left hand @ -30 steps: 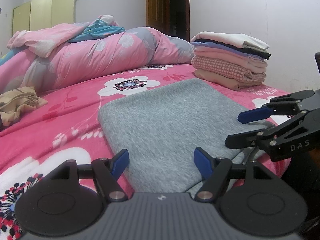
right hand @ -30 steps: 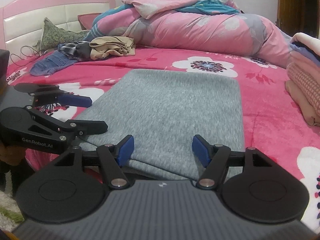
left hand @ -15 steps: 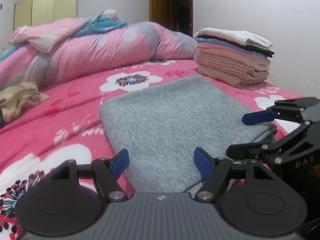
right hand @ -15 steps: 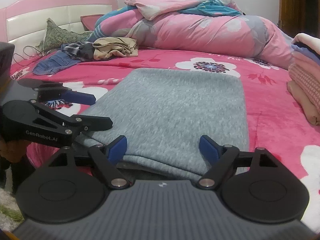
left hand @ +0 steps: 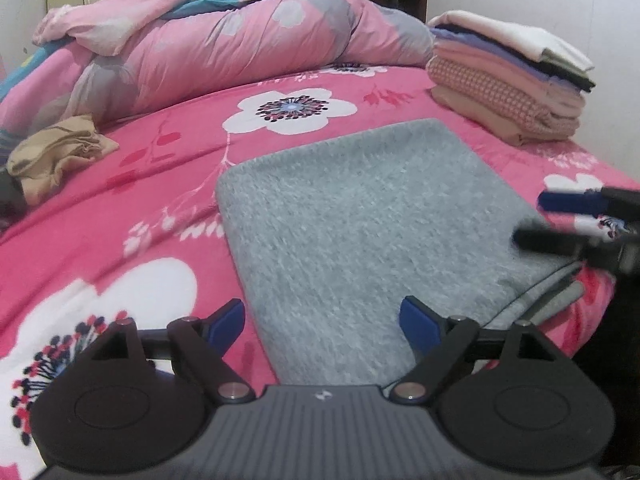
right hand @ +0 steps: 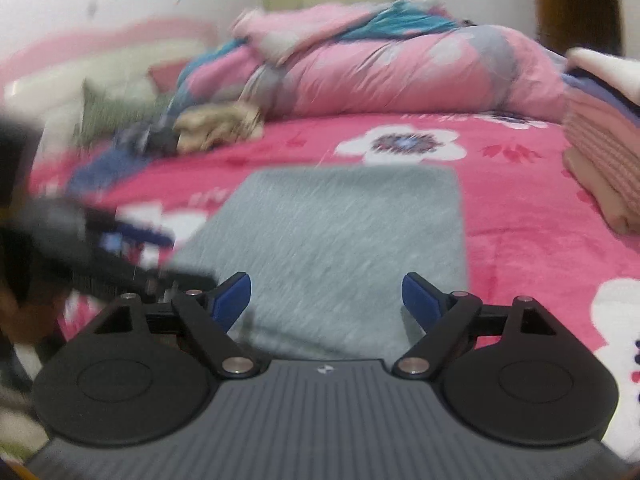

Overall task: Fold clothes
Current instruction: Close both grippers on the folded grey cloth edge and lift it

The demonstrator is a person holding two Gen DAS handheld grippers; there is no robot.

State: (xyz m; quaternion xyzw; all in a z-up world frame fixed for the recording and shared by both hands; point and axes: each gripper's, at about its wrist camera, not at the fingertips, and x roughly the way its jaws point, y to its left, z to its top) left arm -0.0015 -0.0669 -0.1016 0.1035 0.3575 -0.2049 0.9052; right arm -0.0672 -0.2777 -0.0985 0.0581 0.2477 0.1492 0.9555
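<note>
A grey folded garment (left hand: 360, 220) lies flat on the pink flowered bedspread (left hand: 120, 208). My left gripper (left hand: 322, 320) hovers over its near edge. Its jaws are opening, the blue pads stand wide apart, and no cloth is pinched between them. In the right wrist view the same grey garment (right hand: 340, 232) lies ahead, and my right gripper (right hand: 326, 300) is open above its near edge with nothing gripped. The right gripper (left hand: 532, 218) shows blurred at the garment's right corner in the left wrist view. The left gripper (right hand: 188, 260) is a blur at the left of the right wrist view.
A stack of folded clothes (left hand: 508, 80) stands at the far right of the bed. A rolled pink duvet (left hand: 240, 48) lies along the back. A crumpled tan garment (left hand: 56, 156) and dark clothes (right hand: 132, 140) lie at the left, near the headboard (right hand: 100, 52).
Both grippers have opened wider and drawn back and up from the grey garment's near edge. The left view now tilts further down. The right view is smeared by motion.
</note>
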